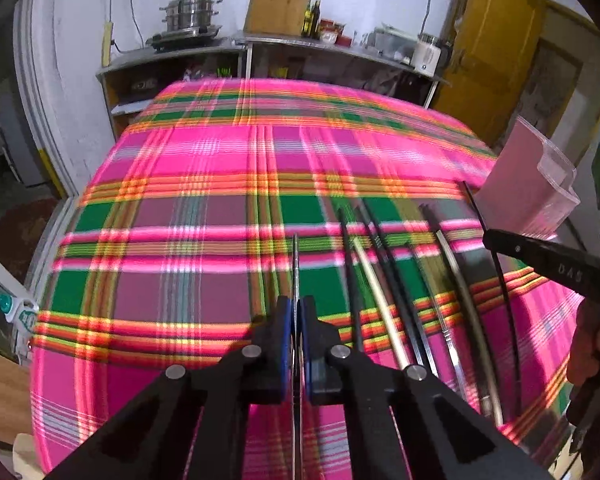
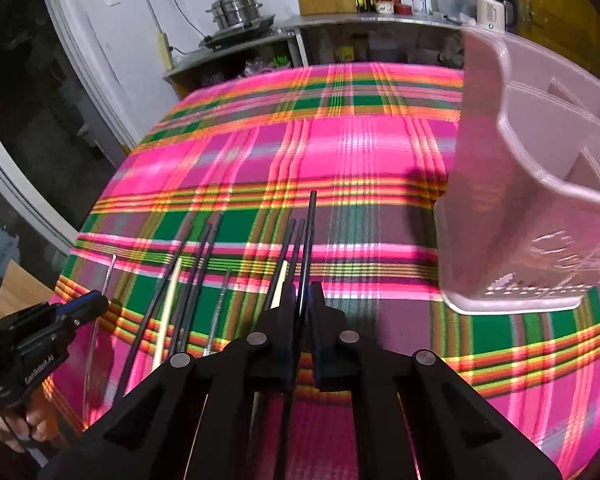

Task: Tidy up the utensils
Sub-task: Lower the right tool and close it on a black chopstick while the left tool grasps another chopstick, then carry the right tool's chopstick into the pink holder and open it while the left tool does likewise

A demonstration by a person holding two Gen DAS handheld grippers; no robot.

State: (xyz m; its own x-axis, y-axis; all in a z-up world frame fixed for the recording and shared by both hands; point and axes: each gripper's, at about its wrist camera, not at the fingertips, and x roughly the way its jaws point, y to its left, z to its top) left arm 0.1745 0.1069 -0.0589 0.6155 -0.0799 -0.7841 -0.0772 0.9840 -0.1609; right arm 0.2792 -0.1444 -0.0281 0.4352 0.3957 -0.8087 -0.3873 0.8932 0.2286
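Translucent pink plastic utensil caddy (image 2: 540,216) stood near table's right edge, visible compartments empty; left gripper (image 1: 297,312) clamped a thin metal chopstick (image 1: 295,256), right gripper (image 2: 302,292) a black chopstick (image 2: 310,224).

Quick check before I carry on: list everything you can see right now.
Loose chopsticks: several, count blurred; black, cream, silver; side by side on the cloth between the grippers.
Utensil holder: one, pink, upright on the cloth to the right.
Tablecloth: one, pink-green plaid, covers the table.
Steamer pot: one, steel, back counter on the left.
Bottles: two, dark, back counter.
Kettle: one, white, back counter on the right.
Door: one, yellow, far right.
Left gripper: black, shut on a silver chopstick.
Right gripper: black, shut on a black chopstick.
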